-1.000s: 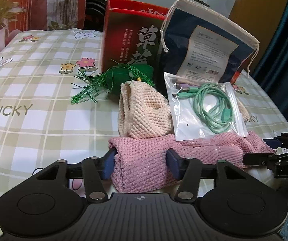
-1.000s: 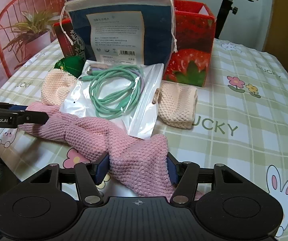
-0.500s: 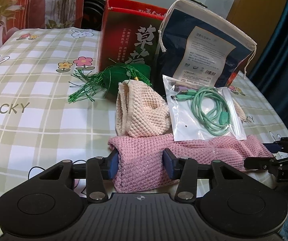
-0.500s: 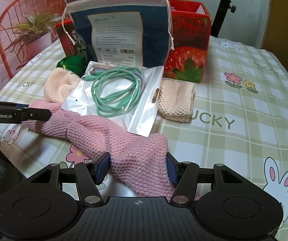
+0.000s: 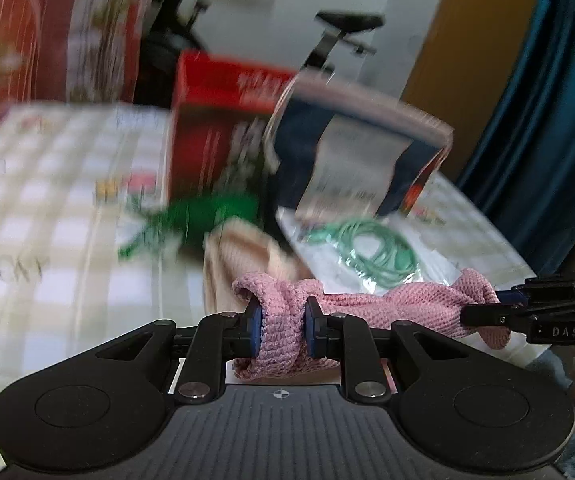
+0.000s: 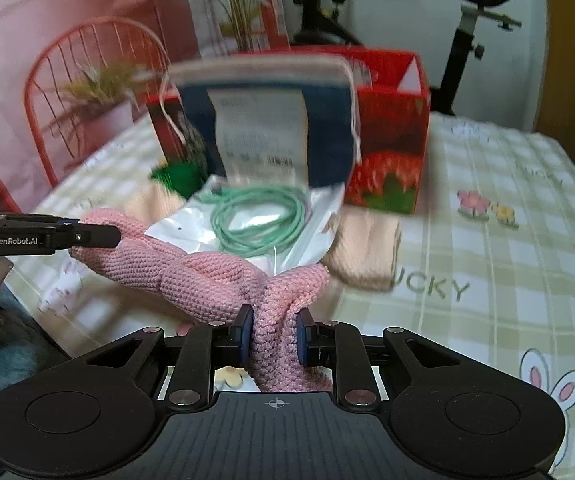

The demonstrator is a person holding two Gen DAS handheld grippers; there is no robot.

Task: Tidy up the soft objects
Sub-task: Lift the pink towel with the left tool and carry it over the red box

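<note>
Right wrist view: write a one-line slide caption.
Both grippers, right and left, hold the pink cloth raised above the table.

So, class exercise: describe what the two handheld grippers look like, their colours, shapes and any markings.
Both are black plastic. The left gripper and the right gripper each have a ribbed grey-black body with two round discs, angled linkage arms with silver pivot pins, a small crosshair mark, and blue pads on the fingertips. Side lettering reads "GenRobot.AI" on the left and "DAS" on the right.
</note>
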